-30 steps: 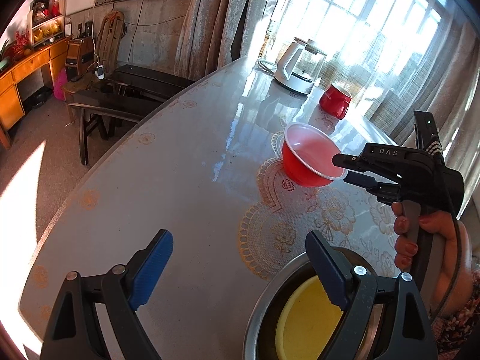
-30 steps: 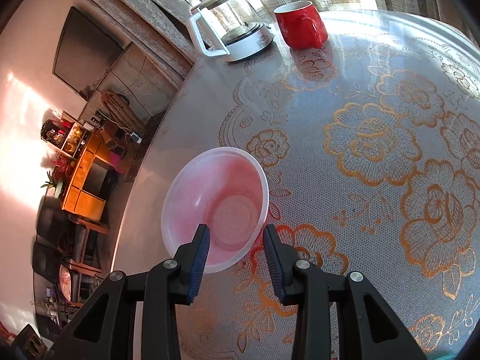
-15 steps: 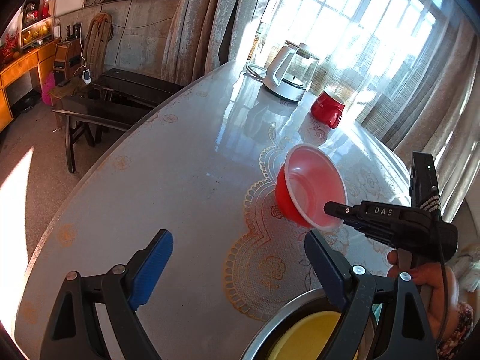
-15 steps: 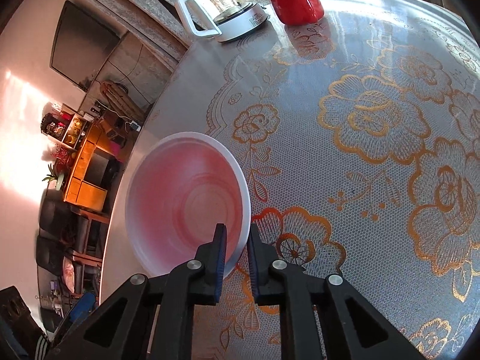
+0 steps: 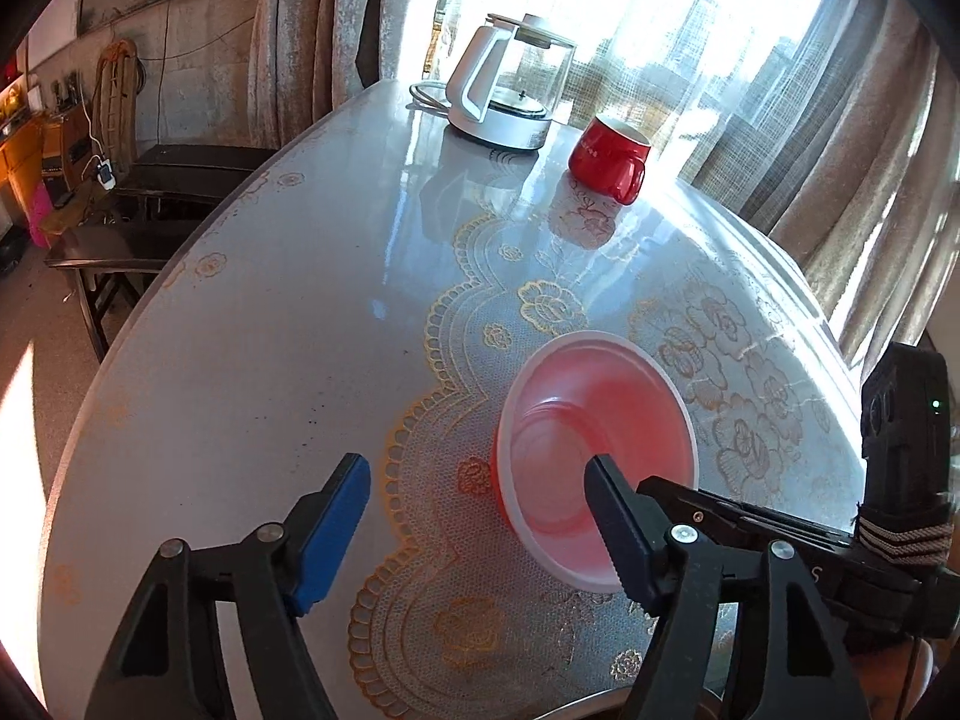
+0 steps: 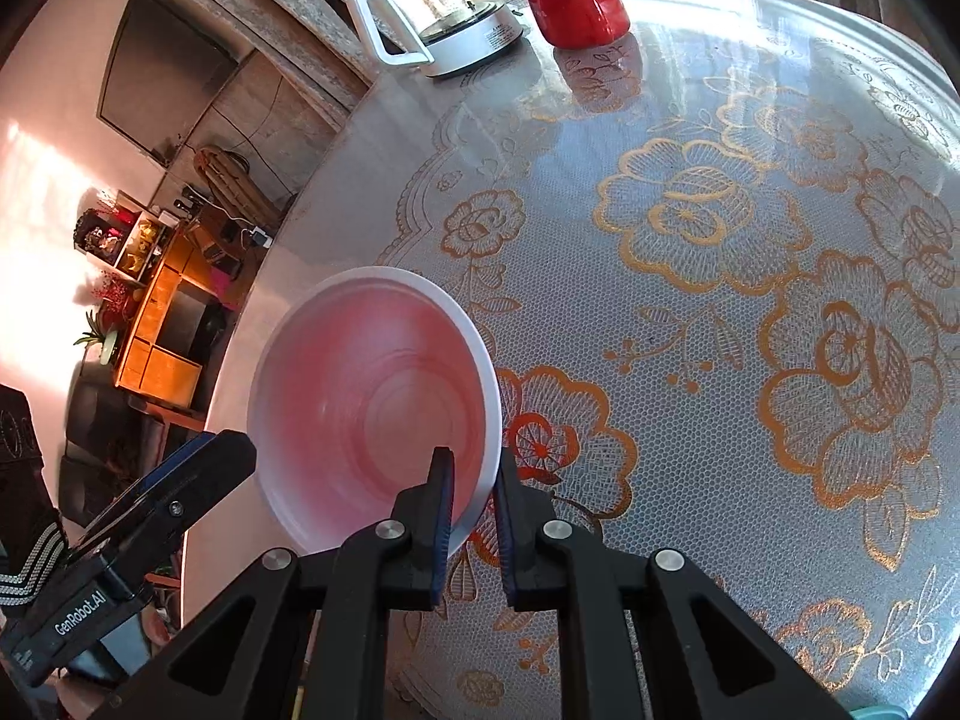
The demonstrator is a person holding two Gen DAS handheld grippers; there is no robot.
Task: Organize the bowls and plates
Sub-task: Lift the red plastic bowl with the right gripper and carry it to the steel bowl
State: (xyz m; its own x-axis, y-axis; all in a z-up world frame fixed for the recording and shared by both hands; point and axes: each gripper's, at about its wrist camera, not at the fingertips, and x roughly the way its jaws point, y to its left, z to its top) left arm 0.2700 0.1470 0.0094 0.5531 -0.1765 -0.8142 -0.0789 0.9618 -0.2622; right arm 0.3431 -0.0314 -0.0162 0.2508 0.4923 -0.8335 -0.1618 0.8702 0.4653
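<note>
One lace-covered round table [image 5: 288, 312], curtained window [image 5: 690, 30].

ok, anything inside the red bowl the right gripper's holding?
Nothing visible: the red bowl looks empty, pinkish inside with faint rings. The right gripper is shut on its near rim, and one finger covers a small strip of the inner wall there.

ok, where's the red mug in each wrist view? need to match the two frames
Left wrist: mug upper centre-right, just right of the kettle, beyond the bowl.
Right wrist: mug at top centre, again right of the kettle.
Shared landmark: the bowl pinched at its rim by the right claw.
</note>
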